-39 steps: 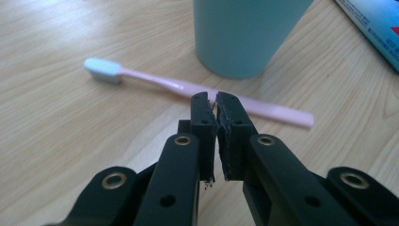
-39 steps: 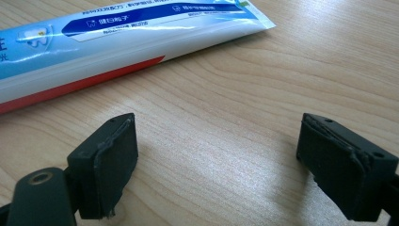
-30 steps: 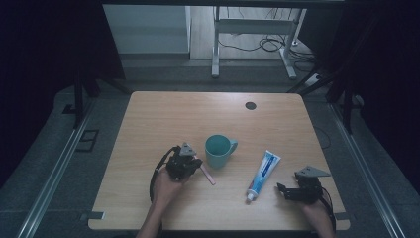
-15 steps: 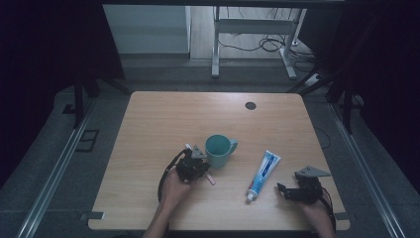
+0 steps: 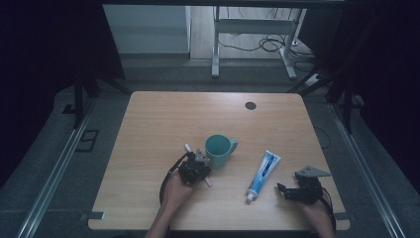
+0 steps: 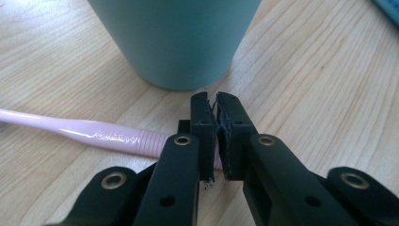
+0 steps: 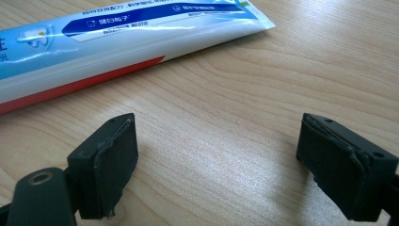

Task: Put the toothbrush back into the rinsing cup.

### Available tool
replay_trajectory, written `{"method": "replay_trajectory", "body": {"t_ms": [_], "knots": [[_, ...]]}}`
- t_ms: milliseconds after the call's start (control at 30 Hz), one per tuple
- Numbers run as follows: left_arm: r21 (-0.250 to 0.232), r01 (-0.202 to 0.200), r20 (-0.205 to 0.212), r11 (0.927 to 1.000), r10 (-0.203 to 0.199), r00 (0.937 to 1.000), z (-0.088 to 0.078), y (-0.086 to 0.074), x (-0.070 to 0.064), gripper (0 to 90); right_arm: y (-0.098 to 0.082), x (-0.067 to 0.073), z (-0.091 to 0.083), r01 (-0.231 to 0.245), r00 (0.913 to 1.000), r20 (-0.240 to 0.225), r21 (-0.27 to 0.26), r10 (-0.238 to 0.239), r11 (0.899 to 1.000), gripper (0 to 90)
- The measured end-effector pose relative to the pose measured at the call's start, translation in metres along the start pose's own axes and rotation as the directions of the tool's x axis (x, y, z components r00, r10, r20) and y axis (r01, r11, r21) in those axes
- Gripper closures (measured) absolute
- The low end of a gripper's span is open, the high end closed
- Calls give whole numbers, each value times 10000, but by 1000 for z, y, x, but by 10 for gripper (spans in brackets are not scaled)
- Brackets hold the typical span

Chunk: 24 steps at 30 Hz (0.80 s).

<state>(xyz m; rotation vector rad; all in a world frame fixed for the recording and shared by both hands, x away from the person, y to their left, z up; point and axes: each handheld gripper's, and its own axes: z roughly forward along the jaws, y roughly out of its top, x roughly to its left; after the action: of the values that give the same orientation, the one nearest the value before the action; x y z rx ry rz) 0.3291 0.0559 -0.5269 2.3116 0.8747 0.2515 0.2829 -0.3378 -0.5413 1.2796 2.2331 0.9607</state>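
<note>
High view: the left gripper [image 5: 196,167] sits low over the table [image 5: 148,129], just on the near side of the teal mug [image 5: 219,149], with the pink toothbrush [image 5: 188,147] running under it; one end pokes out on the far-left side and the other on the near-right. The right gripper [image 5: 289,192] rests near the table's front edge, with the toothpaste tube [image 5: 262,173] just to its left and a little farther away. At this dimness it is hard to say whether the brush is off the wood at all.

Left gripper view: the jaws are pinched together on the toothbrush [image 6: 108,134], whose ribbed handle disappears between the pads near one end rather than at its middle. The mug [image 6: 176,40] stands directly ahead, close to the fingertips [image 6: 203,123]. The likely trouble: gripped so far off centre, the long free end could droop or swivel in the pads when lifted, and a swing forward could knock the mug's wall or slide it. The glossy handle may also slip if the hold is only on the pad edges.

Right gripper view: its jaws stand wide apart with nothing between them, only bare wood. The toothpaste tube [image 7: 117,33] lies beyond the left jaw, clear of it. A careless reach could nudge the tube rather than straddle it.
</note>
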Motion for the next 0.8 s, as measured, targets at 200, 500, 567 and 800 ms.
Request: {"method": "replay_trajectory", "body": {"t_ms": [200,500,567,800], "knots": [[-28,278,-33,9996,-278,9996,-7,-11,4,848,0,0,0,-2,10000,0,0,2,10000,129],[-20,540,-192,9985,-540,9984,-21,-27,12,837,0,0,0,30,10000,0,-14,-30,10000,128],[4,592,-235,9982,-592,9980,-24,-30,13,836,0,0,0,38,10000,4,-15,-38,10000,128],[48,743,-322,9972,-741,9967,-32,-40,17,824,0,0,0,26,10000,4,-8,-26,10000,128]]}}
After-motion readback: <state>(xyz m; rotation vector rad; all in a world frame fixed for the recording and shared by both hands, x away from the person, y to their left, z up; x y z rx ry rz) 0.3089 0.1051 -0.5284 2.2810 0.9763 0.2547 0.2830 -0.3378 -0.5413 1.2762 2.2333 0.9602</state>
